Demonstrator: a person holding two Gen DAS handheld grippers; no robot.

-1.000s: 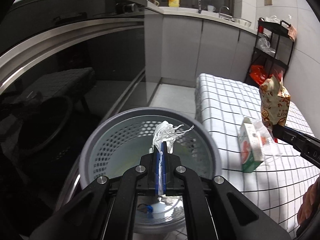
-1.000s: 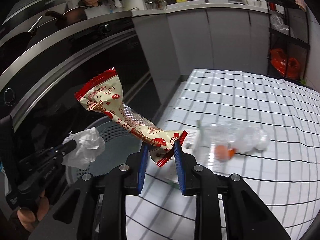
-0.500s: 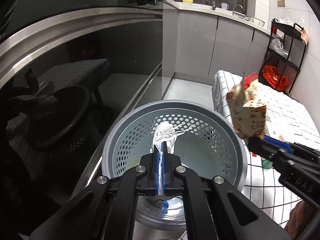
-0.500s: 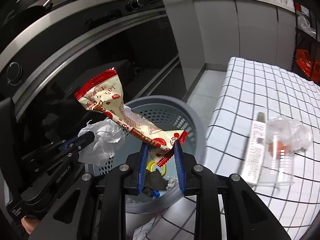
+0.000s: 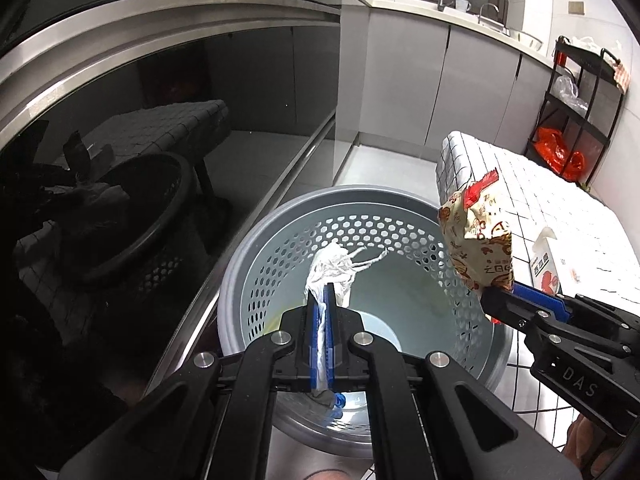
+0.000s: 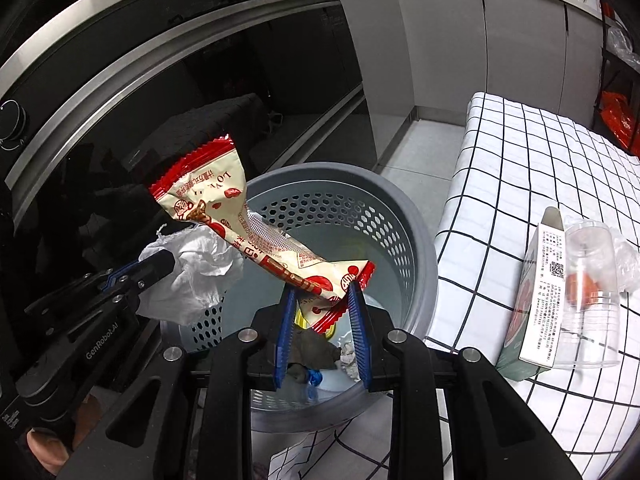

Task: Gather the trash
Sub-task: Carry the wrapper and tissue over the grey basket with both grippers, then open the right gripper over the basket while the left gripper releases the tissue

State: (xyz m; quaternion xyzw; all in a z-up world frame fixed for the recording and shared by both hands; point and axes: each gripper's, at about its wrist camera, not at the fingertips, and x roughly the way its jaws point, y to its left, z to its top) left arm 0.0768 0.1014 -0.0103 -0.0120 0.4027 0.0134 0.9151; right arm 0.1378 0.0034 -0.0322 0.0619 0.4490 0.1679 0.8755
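Note:
A grey perforated trash basket (image 5: 256, 256) (image 6: 416, 232) stands on the floor beside the checked table. My left gripper (image 5: 320, 300) is shut on a crumpled white tissue (image 5: 332, 268) and holds it over the basket; the tissue also shows in the right wrist view (image 6: 192, 276). My right gripper (image 6: 320, 300) is shut on a red and cream snack wrapper (image 6: 240, 224) and holds it over the basket; the wrapper also shows in the left wrist view (image 5: 476, 236). Some trash lies at the basket's bottom (image 6: 316, 356).
A small carton (image 6: 532, 308) and a clear plastic cup (image 6: 588, 296) lie on the checked tablecloth (image 6: 520, 168) at the right. A dark glossy oven front (image 5: 140, 120) is at the left. A black rack (image 5: 580, 100) stands at the back right.
Both grippers have moved left from the table to above the basket, each still holding its piece. The carton and cup have stayed on the table.

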